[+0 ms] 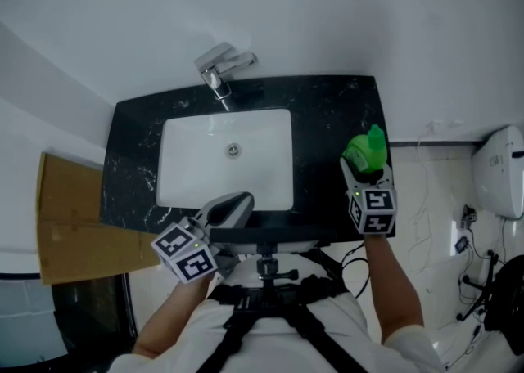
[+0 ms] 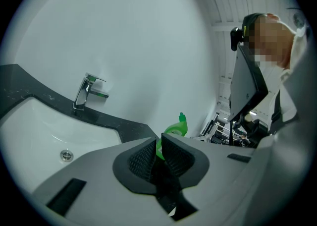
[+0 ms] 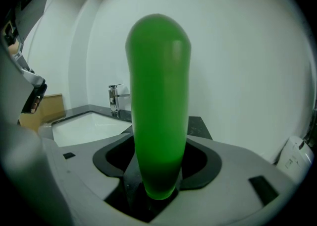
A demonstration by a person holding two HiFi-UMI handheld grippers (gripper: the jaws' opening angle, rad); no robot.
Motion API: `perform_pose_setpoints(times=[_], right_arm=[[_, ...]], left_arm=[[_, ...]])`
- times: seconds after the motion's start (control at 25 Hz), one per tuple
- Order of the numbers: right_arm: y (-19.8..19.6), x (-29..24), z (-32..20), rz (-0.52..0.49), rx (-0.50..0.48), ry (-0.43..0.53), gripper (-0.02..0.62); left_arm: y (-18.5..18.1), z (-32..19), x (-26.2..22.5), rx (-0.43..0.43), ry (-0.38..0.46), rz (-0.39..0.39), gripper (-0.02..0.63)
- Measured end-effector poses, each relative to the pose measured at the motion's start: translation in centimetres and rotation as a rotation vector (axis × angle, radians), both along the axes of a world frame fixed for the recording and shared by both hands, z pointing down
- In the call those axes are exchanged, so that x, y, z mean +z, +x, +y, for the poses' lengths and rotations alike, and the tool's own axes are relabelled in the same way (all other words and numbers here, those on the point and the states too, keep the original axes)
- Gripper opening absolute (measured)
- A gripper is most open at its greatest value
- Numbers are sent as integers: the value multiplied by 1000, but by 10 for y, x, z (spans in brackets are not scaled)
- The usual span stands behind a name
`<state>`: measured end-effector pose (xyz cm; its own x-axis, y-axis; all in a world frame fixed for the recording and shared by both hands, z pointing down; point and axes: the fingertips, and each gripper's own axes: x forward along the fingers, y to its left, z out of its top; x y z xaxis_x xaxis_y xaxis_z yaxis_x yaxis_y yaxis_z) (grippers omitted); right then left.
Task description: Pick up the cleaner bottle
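One green cleaner bottle [image 1: 366,150] sits between the right gripper's [image 1: 364,175] fingers, which are clamped on its body. It is over the right end of a black stone counter [image 1: 327,114], near the front and right edges, with bare counter beyond the fingers up to the white wall. The left gripper [image 1: 232,209] hovers at the counter's front edge, fingers pressed together and empty, with one white basin [image 1: 196,163] just ahead of them, one chrome faucet [image 1: 219,69] beyond it, and one cardboard box [image 1: 70,224] far to their left.
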<state>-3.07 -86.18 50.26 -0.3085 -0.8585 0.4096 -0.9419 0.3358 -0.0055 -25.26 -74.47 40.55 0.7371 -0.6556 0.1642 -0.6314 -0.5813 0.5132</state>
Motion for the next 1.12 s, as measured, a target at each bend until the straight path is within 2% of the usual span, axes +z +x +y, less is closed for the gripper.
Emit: perform_pose_setpoints(times=[0.36,0.72,1.12], right_arm=[[-3,8,-7,3,-8,14,275],[-10,14,-12,52,-42,68,259],[-8,20,-16,15,-47,82,258]], left_arm=[[-6,-1,-2,-22,5,-18,20],[-7,-4,-2,-22,4,-40,20],[-6,-9,-1,-18,-5,-56,20]])
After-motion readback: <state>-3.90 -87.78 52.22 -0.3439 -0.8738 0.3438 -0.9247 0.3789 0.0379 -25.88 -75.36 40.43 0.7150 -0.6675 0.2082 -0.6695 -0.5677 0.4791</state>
